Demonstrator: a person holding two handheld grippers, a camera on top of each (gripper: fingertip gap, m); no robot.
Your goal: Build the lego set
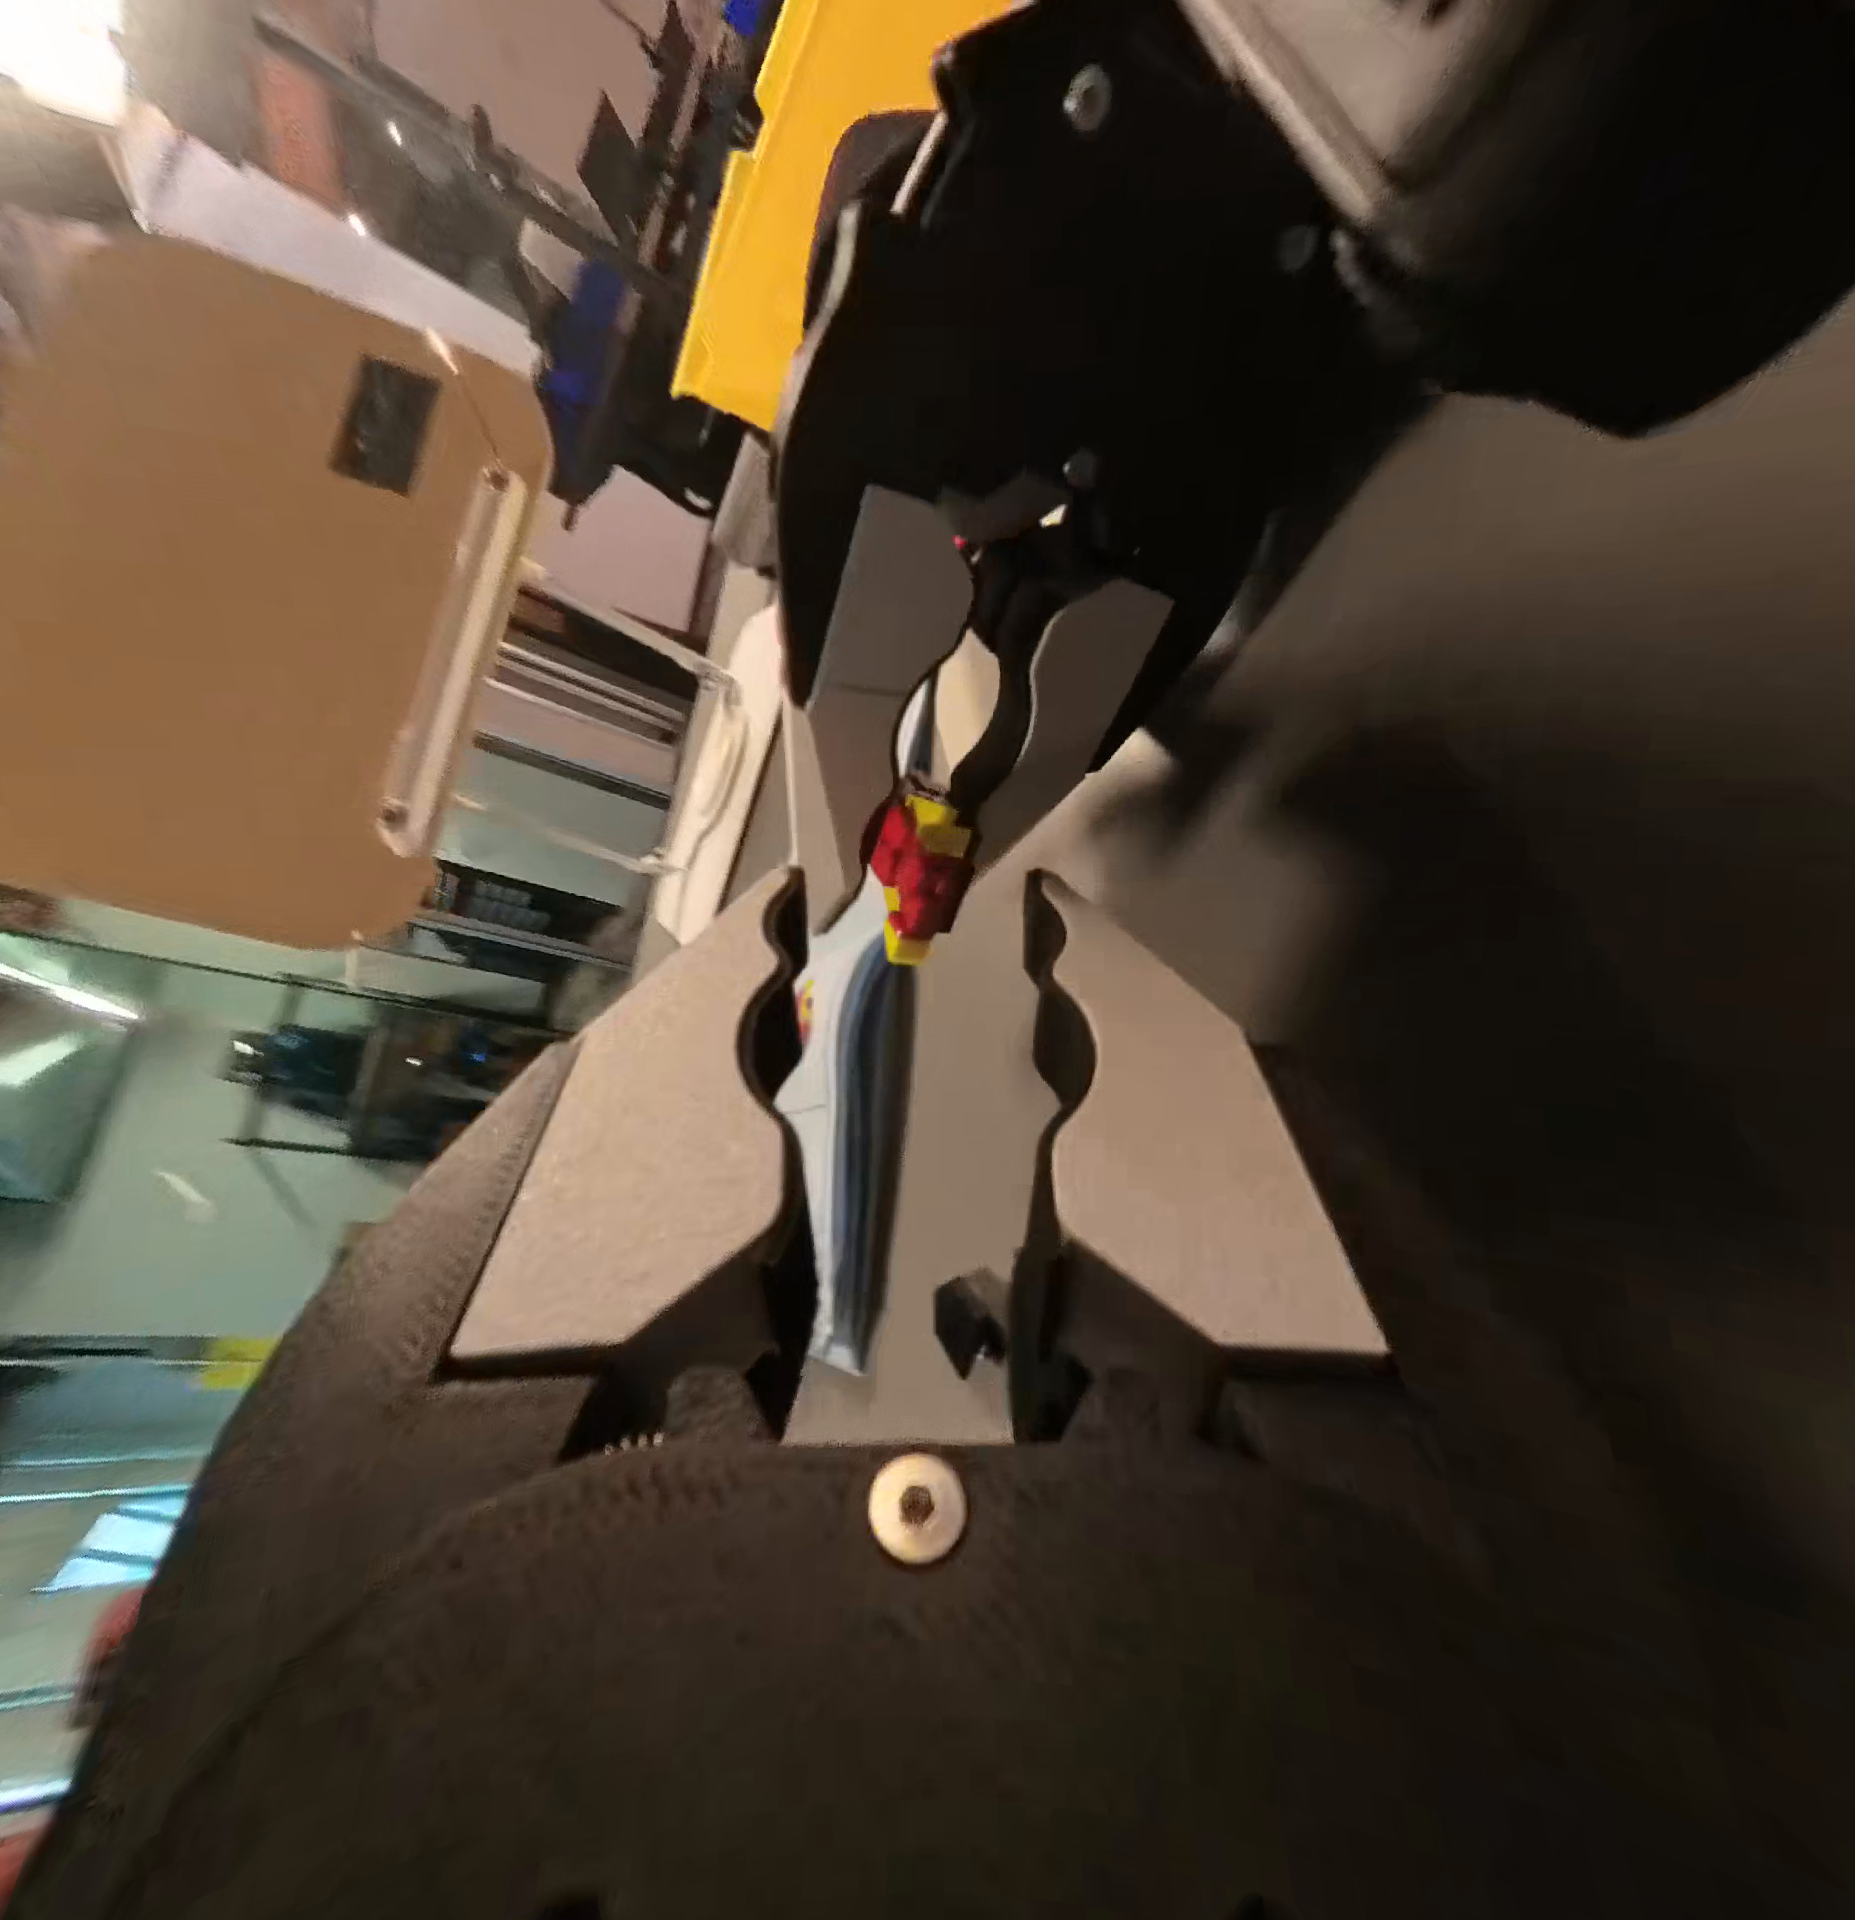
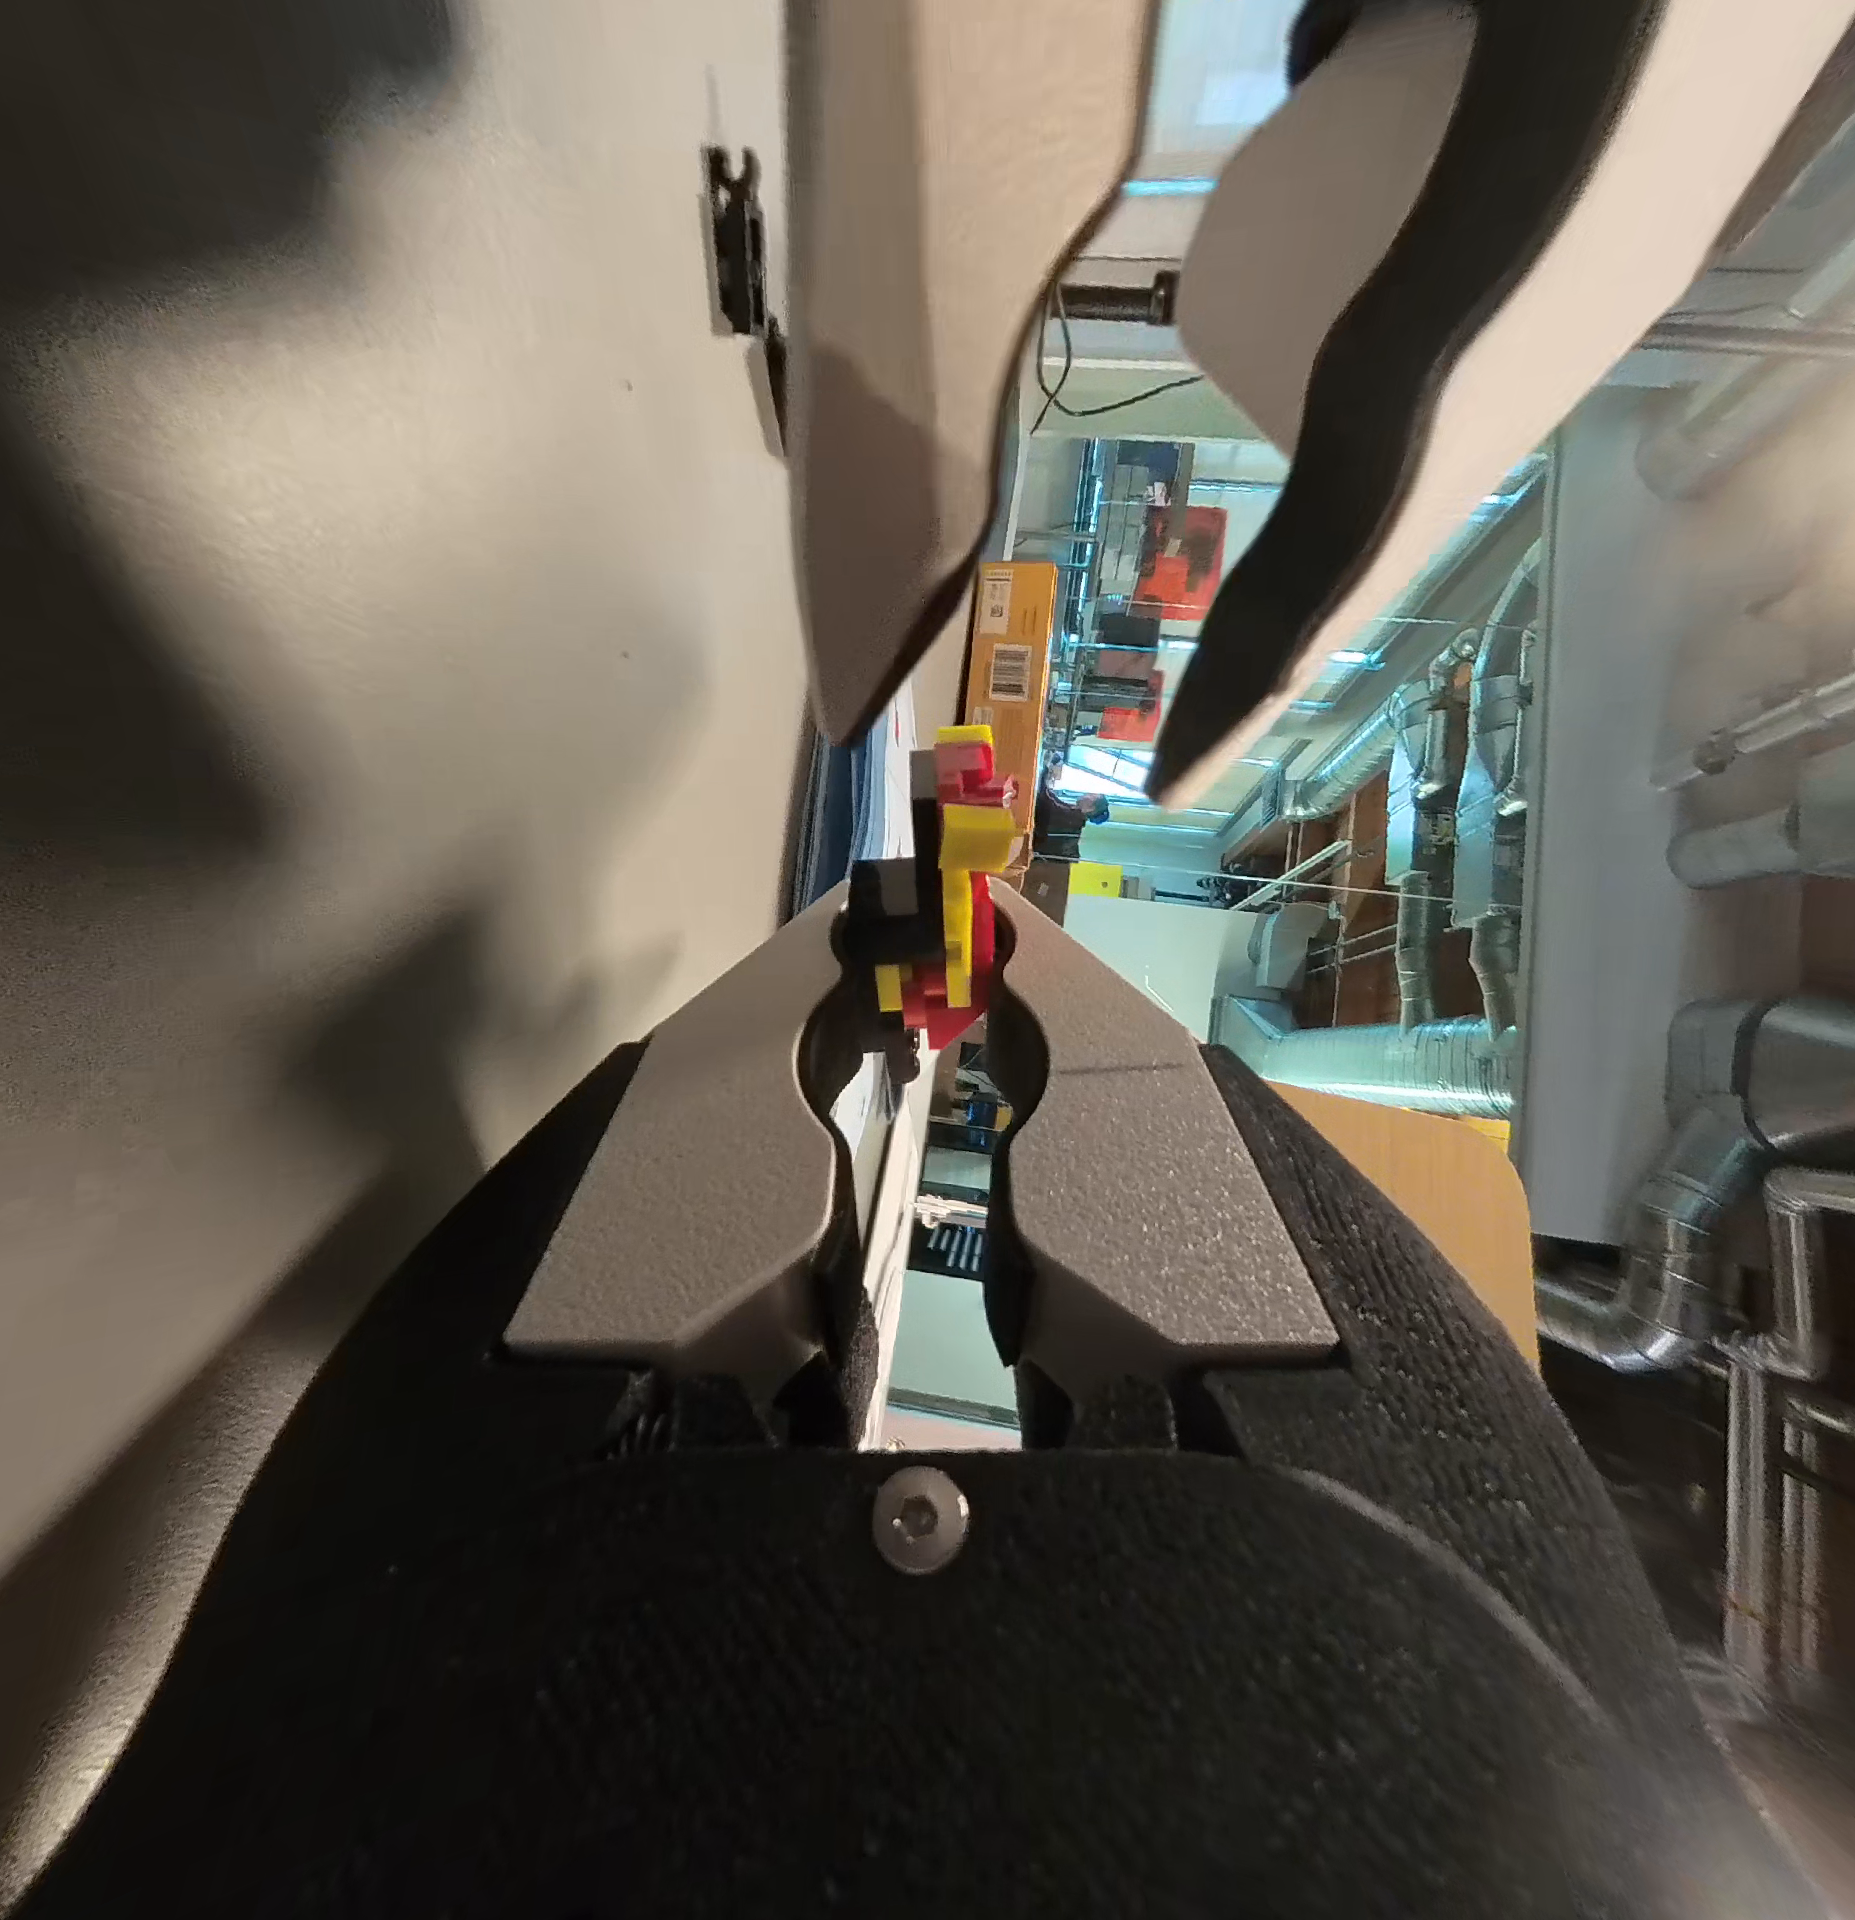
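- Left wrist view: the left gripper (image 1: pixel 918 914) has its two grey fingers (image 1: pixel 674 1122) set wide apart with nothing between them. Past their tips hangs one small red and yellow lego build (image 1: pixel 918 868), pinched at the tips of the right gripper (image 1: pixel 938 800), which reaches in from the upper right, its black body filling that corner.
- Between the left fingers, lying on the pale bench (image 1: pixel 964 1143), are a white booklet (image 1: pixel 850 1164) and one small black piece (image 1: pixel 970 1320). Off to the left are a tan board (image 1: pixel 227 582) and a yellow bin (image 1: pixel 767 260), both blurred.
- Right wrist view: the right gripper (image 2: pixel 918 935) has its fingers (image 2: pixel 715 1143) drawn narrow onto the lego build (image 2: pixel 944 914), which shows red, yellow and black and sticks out beyond the tips.
- The left gripper (image 2: pixel 996 748) comes in from above, its two fingers spread, tips near the build but apart from it. The black piece (image 2: pixel 741 249) lies on the bench (image 2: pixel 435 520); an orange box (image 2: pixel 1011 665) stands beyond.
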